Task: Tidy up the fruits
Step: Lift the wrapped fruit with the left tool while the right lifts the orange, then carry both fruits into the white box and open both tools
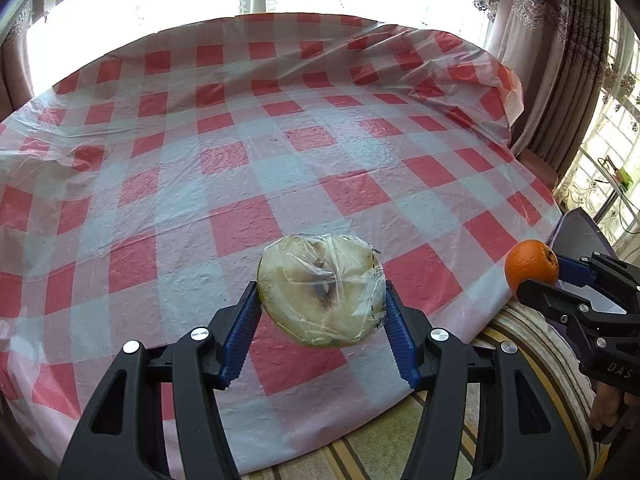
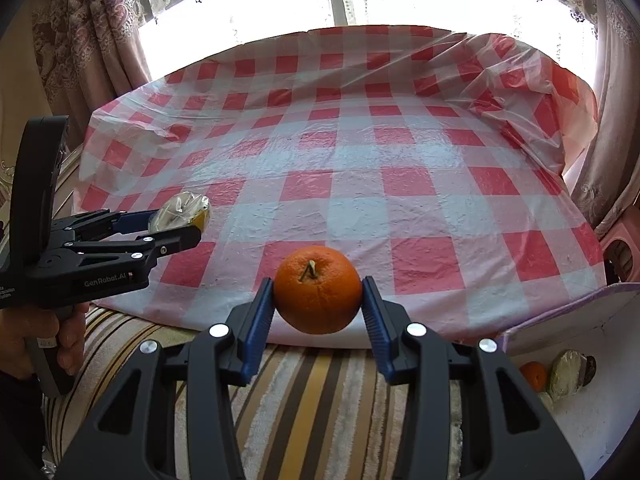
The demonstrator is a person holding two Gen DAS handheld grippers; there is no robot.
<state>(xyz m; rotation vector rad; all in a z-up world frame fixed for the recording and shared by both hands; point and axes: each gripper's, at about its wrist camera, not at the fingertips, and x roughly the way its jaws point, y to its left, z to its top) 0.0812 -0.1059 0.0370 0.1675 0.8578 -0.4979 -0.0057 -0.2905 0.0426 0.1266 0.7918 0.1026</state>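
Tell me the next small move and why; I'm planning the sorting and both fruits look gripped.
Probably carry the orange in the right hand-held gripper over the checked table and lower it. It hangs at the near edge, above the striped cover, clamped between both pads.

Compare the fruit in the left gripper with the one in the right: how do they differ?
The wrapped fruit is pale yellow-green; the orange is bright orange. The wrapped fruit is sealed in clear film; the orange is bare, with its stem stub showing. The wrapped fruit looks broader and flatter; the orange is round. Shared: each is clamped between blue pads, one in the left gripper, one in the right gripper.
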